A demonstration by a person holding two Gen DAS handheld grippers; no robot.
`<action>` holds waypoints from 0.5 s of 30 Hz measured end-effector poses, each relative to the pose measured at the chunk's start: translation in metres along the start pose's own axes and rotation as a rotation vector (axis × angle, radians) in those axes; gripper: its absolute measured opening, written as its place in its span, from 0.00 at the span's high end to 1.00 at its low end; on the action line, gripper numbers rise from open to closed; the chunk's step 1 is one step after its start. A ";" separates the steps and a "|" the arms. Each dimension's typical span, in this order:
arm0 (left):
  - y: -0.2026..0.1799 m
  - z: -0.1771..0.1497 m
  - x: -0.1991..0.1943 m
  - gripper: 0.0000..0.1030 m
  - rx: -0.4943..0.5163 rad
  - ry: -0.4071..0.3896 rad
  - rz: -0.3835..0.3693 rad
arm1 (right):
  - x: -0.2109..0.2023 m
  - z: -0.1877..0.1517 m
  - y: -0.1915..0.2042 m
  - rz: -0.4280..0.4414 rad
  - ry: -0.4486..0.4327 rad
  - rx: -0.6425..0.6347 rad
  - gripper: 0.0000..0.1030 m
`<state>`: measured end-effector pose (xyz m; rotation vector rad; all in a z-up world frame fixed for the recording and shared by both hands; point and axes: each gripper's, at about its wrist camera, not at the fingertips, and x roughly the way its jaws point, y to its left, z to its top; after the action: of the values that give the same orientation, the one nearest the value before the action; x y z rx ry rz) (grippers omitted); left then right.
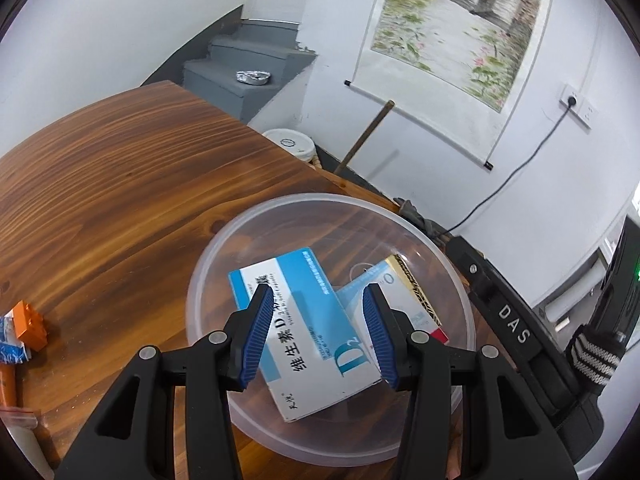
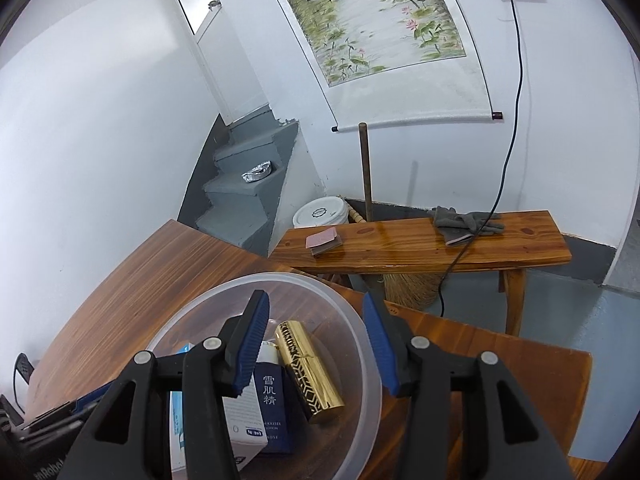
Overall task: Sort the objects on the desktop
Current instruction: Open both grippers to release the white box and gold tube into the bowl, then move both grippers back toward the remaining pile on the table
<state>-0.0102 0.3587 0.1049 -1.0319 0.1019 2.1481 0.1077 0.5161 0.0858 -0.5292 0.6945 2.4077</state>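
Observation:
A clear plastic bowl (image 1: pixel 224 256) stands near the edge of the wooden table (image 1: pixel 120 184). My left gripper (image 1: pixel 318 320) hangs over it, shut on a white and blue vitamin D2 box (image 1: pixel 308 340), with its pads on the box's two long sides. Beneath that box lies a pale blue box with a gold edge (image 1: pixel 404 292). In the right wrist view my right gripper (image 2: pixel 316 344) is open above the bowl (image 2: pixel 200 300). A gold tube (image 2: pixel 310 372) lies in the bowl below the gap, untouched, beside a dark blue box (image 2: pixel 272 408) and a white box (image 2: pixel 244 428).
An orange box and blue packets (image 1: pixel 24 332) lie at the table's left edge. The right tool's black body (image 1: pixel 512 328) sits close beside the bowl. Behind the table, a wooden bench (image 2: pixel 520 248) holds playing cards (image 2: pixel 324 242) and grey gloves (image 2: pixel 464 220); a cable hangs over it.

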 end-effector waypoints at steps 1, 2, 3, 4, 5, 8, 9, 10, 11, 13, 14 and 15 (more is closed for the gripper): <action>0.001 0.000 -0.002 0.51 -0.007 -0.003 0.003 | 0.001 0.000 0.001 0.000 0.003 -0.004 0.48; 0.002 0.000 -0.003 0.51 -0.010 -0.006 0.005 | 0.001 -0.001 0.002 -0.001 0.006 -0.010 0.48; 0.003 0.000 -0.005 0.51 -0.013 -0.009 0.008 | 0.002 -0.001 0.004 -0.001 0.011 -0.020 0.48; 0.004 0.000 -0.006 0.51 -0.016 -0.010 0.012 | 0.002 -0.002 0.005 0.001 0.013 -0.027 0.47; 0.005 -0.001 -0.007 0.51 -0.020 -0.010 0.014 | 0.002 -0.002 0.006 0.005 0.014 -0.033 0.47; 0.009 -0.003 -0.012 0.51 -0.039 -0.006 0.015 | 0.002 -0.004 0.009 0.012 0.015 -0.055 0.46; 0.011 -0.003 -0.015 0.51 -0.047 -0.008 0.014 | 0.002 -0.004 0.010 0.013 0.013 -0.062 0.45; 0.015 -0.004 -0.019 0.51 -0.055 -0.013 0.015 | 0.002 -0.005 0.012 0.014 0.013 -0.068 0.45; 0.019 -0.005 -0.023 0.51 -0.060 -0.017 0.020 | 0.002 -0.005 0.012 0.018 0.013 -0.071 0.45; 0.027 -0.006 -0.032 0.51 -0.072 -0.036 0.045 | 0.001 -0.005 0.013 0.027 0.012 -0.073 0.45; 0.031 -0.007 -0.037 0.51 -0.076 -0.046 0.064 | 0.002 -0.005 0.013 0.032 0.015 -0.073 0.45; 0.036 -0.008 -0.041 0.51 -0.080 -0.052 0.082 | 0.003 -0.006 0.013 0.039 0.021 -0.072 0.45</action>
<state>-0.0121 0.3057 0.1202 -1.0320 0.0335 2.2677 0.0989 0.5050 0.0846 -0.5753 0.6349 2.4745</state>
